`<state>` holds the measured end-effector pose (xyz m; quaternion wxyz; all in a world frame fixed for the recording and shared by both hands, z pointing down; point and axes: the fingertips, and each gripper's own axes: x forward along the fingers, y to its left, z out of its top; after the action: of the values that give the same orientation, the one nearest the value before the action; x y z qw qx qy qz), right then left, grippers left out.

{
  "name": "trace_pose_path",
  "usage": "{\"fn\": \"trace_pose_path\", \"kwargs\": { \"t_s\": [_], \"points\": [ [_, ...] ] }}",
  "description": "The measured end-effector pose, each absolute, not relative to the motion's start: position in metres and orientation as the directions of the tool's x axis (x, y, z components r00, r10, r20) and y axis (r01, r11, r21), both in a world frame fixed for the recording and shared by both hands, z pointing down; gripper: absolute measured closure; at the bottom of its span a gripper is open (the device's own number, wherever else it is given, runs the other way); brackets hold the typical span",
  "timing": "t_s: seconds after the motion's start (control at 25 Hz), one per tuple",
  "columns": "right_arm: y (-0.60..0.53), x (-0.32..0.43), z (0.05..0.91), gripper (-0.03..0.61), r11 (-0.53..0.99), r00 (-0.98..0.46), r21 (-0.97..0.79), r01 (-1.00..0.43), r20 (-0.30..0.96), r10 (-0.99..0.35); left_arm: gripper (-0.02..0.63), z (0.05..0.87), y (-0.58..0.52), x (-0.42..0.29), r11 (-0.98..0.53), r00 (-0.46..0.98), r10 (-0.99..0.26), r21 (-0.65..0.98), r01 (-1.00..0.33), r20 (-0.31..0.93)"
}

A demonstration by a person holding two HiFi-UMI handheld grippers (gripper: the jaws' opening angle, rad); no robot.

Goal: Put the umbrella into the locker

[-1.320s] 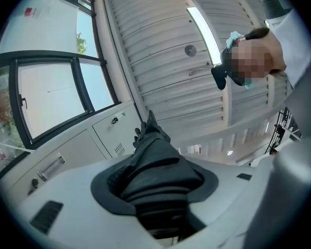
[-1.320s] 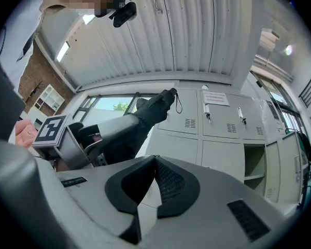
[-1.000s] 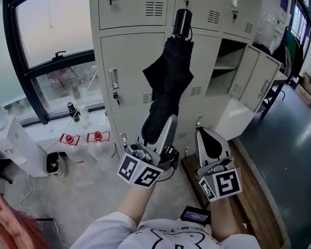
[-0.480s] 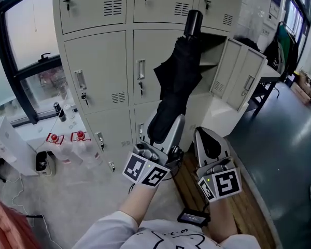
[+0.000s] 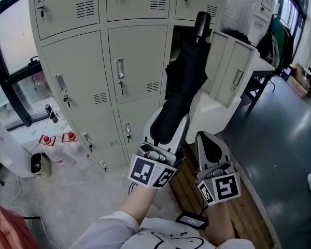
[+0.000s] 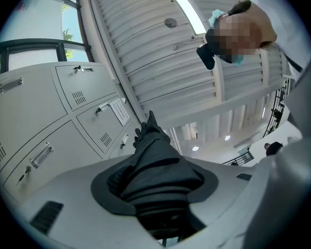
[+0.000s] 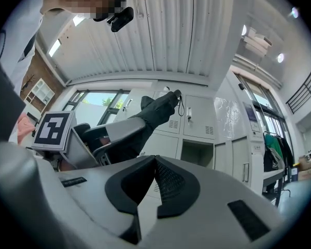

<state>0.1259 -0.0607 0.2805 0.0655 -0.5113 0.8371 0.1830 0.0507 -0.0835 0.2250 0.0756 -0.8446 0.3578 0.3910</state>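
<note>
A folded black umbrella (image 5: 184, 82) stands slanted upward, its thick handle (image 5: 202, 22) topmost. My left gripper (image 5: 168, 126) is shut on its lower end, and the fabric bunches between the pads (image 6: 155, 165). The handle end shows in front of the dark open locker compartment (image 5: 177, 40), whose door (image 5: 233, 66) swings out to the right. My right gripper (image 5: 210, 144) hangs just right of the left one, shut with nothing in it. In the right gripper view the pads (image 7: 168, 183) meet, with the umbrella (image 7: 155, 110) and the open compartment (image 7: 196, 152) beyond them.
Closed grey locker doors (image 5: 137, 61) with handles and keys fill the left of the bank. Bottles (image 5: 57, 139) and a window stand at the left. Below my grippers lie wooden boards (image 5: 186, 185) and a dark flat device (image 5: 192, 220). A table (image 5: 262, 79) is at the right.
Both grippers and the umbrella have travelled along the locker bank. The open compartment, earlier off to the right, now sits behind the umbrella's handle. The grips look unchanged.
</note>
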Motion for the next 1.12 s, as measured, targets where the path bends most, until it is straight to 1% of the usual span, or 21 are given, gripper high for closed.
{"fn": "trace_pose_path", "kwargs": {
  "t_s": [0.16, 0.36, 0.64, 0.88, 1.12],
  "points": [
    [-0.07, 0.145, 0.287, 0.566, 0.392, -0.444, 0.221, -0.893, -0.292, -0.847, 0.393, 0.224, -0.099, 0.067, -0.702, 0.451, -0.556, 0.104, -0.705, -0.699],
    [-0.087, 0.158, 0.286, 0.566, 0.375, -0.435, 0.238, -0.896, -0.296, -0.85, 0.393, 0.226, -0.117, 0.086, -0.668, 0.461, -0.555, 0.04, -0.743, -0.693],
    [-0.129, 0.167, 0.286, 0.566, 0.382, -0.44, 0.236, -0.893, -0.286, -0.851, 0.393, 0.225, -0.157, 0.098, -0.685, 0.449, -0.553, 0.076, -0.725, -0.702],
    [-0.176, 0.173, 0.285, 0.566, 0.37, -0.433, 0.25, -0.895, -0.282, -0.856, 0.393, 0.24, -0.216, 0.105, -0.684, 0.449, -0.595, 0.127, -0.718, -0.666],
    [-0.23, 0.18, 0.283, 0.566, 0.344, -0.408, 0.247, -0.906, -0.291, -0.865, 0.393, 0.259, -0.286, 0.117, -0.681, 0.487, -0.641, 0.148, -0.717, -0.594]
  ]
}}
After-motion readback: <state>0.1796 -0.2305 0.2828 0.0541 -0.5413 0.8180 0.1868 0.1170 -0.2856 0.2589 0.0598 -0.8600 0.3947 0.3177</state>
